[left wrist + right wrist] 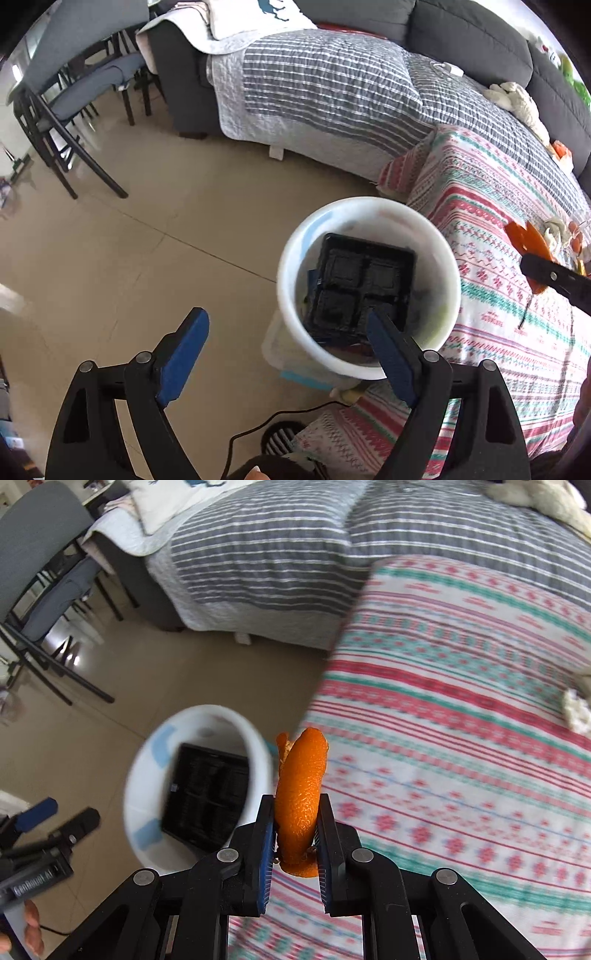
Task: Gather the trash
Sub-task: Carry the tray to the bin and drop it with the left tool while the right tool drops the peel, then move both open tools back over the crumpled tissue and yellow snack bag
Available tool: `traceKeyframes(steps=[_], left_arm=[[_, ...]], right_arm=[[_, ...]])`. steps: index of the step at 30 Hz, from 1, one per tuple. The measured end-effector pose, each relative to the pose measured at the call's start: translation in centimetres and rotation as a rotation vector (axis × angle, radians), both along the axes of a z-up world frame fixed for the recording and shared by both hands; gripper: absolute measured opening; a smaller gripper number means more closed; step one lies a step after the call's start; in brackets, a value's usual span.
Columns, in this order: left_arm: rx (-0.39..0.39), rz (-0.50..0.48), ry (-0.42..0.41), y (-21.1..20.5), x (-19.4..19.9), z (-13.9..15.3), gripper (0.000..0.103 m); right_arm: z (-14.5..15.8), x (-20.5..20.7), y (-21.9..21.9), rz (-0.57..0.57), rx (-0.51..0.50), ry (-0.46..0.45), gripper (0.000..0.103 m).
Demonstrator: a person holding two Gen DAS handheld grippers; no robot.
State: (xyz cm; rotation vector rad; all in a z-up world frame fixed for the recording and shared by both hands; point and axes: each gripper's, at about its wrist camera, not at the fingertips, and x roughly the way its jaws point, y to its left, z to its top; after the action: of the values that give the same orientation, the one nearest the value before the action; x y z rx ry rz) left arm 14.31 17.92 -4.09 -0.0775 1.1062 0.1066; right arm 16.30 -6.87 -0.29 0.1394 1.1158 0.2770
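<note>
Careful: your right tool (295,834) pinches the curled orange peel (301,797) beside the round white plastic bin (258,753); releasing early drops it outside. Left tool (284,354) gapes empty.

Orange peel (301,797), white bin (448,266)

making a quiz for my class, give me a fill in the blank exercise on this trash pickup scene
1. The right claw is shut on an orange ____.
2. Inside the white bin lies a ____ plastic tray.
3. The left claw is ____ and holds nothing.

Missing words: peel; black; open
</note>
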Motion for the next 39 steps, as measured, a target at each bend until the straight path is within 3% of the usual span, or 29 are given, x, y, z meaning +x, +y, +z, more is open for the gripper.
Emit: traceKeyframes(steps=[11, 13, 14, 19, 24, 39], left_arm=[[0.003, -0.005, 0.004, 0.3, 0.1, 0.0, 0.089], [0.001, -0.008, 0.004, 0.1, 0.1, 0.1, 0.089], [0.001, -0.011, 0.004, 0.0, 0.1, 0.2, 0.089], [0.002, -0.031, 0.006, -0.7, 0.1, 0.4, 0.089], [-0.015, -0.05, 0.011, -1.8, 0.3, 0.6, 0.089], [-0.026, -0.183, 0.0, -10.7, 1.5, 2.4, 0.089]], right_arm=[[-2.1, 1.6, 4.6, 0.051, 0.085, -0.013, 0.023], [-2.2, 1.7, 4.6, 0.057, 0.115, -0.018, 0.037], [-2.2, 1.6, 4.4, 0.048, 0.12, -0.022, 0.049], [-1.0, 1.2, 3.5, 0.026, 0.101, -0.055, 0.061], [-0.3, 0.6, 0.5, -0.041, 0.079, -0.051, 0.072], [1.2, -2.8, -14.9, -0.262, -0.066, -0.05, 0.079]])
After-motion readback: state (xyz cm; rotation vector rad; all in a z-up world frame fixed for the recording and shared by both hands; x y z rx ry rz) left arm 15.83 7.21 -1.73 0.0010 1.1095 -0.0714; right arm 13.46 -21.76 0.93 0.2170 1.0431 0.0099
